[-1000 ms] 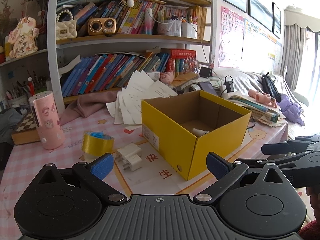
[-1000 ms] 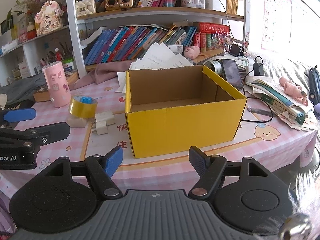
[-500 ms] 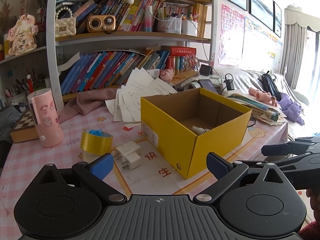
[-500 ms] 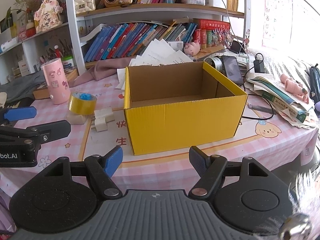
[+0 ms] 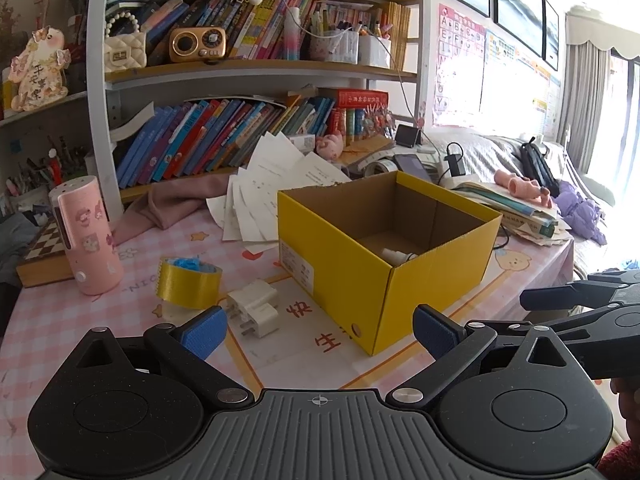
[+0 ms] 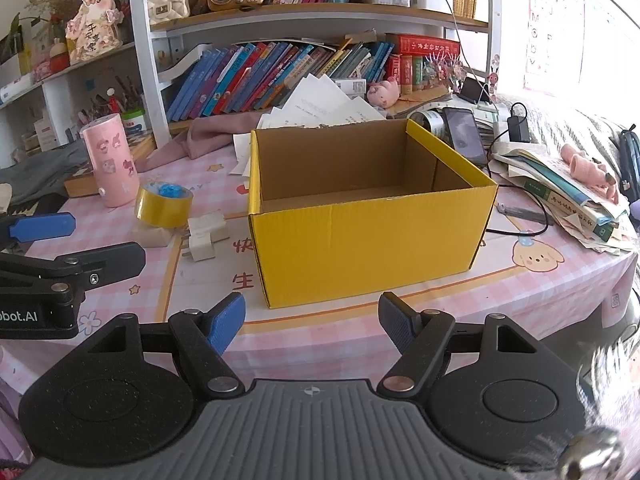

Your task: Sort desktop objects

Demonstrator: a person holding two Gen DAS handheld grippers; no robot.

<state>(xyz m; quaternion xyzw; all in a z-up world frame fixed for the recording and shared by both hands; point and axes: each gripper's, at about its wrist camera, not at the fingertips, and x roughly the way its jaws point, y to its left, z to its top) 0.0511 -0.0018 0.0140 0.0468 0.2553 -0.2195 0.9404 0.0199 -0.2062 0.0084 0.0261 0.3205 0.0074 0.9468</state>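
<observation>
Left wrist view: yellow box (image 5: 384,264) in the middle of the pink table (image 5: 52,320), top wide open, one small white thing (image 5: 396,255) already lying at the bottom. Left of the box, very near its front corner, two white plugs (image 5: 254,306) side by side. A bit further left of the box, a gold tape roll (image 5: 188,286) with something blue inside it. Past that, a tall pink cup (image 5: 90,236) standing up. Behind the box, loose papers (image 5: 272,184) and a pink cloth (image 5: 172,206).

Left gripper (image 5: 318,332) spread wide, nothing held, hanging low in front of the box. Right gripper (image 6: 312,322) spread wide too, also holding nothing, straight in front of the box's long side.

Probably next: picking up the plugs, since nearest to the left gripper. Best to come down from above with one blue pad (image 5: 202,336) on each flat side of a plug. Better to take just one plug, not both, so no slipping. Squeeze gently, lift straight up, carry over the box's left wall, then let go low inside. Careful not to bump the tape roll, which sits just beside the plugs and could roll away.
</observation>
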